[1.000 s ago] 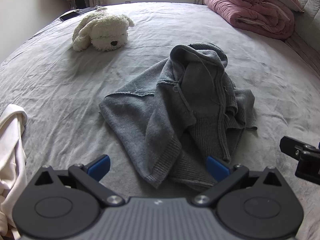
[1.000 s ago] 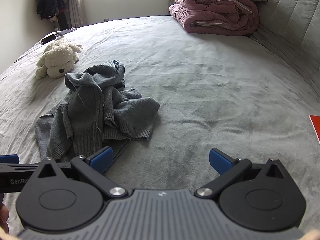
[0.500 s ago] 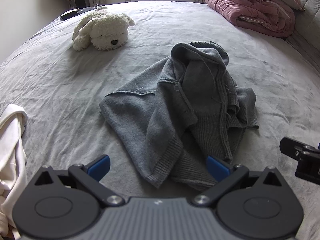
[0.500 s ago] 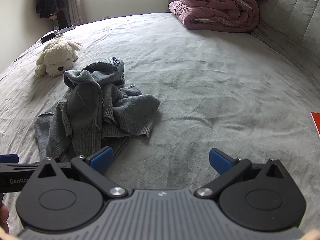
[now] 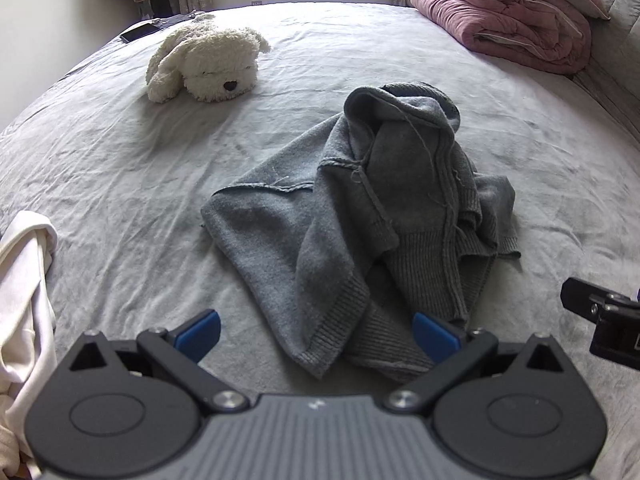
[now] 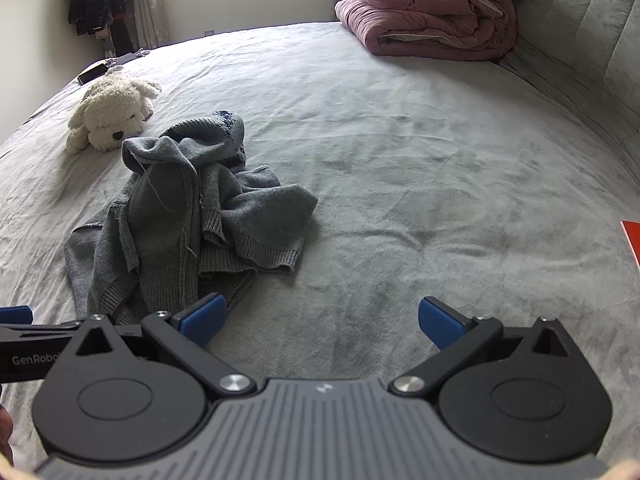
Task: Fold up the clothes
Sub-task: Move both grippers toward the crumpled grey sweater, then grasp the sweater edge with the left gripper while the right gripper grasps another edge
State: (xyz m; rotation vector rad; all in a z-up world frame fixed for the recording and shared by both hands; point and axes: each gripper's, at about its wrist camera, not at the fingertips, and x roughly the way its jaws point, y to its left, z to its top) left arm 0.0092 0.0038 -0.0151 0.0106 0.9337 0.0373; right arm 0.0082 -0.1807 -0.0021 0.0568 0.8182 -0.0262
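A crumpled grey knitted sweater lies in a heap on the grey bed; the right wrist view has the same sweater left of centre. My left gripper hovers open just in front of its ribbed hem, nothing between the blue pads. My right gripper is open too, over bare bed to the right of the sweater's near edge. Part of the right gripper's black body shows at the right edge of the left wrist view.
A white plush dog lies beyond the sweater at the left. A rolled pink quilt sits at the far right by the headboard. White cloth hangs at the near left edge. A red item peeks in at the right.
Both grippers have crept slightly forward toward the sweater and both stay open. The sweater has not moved.
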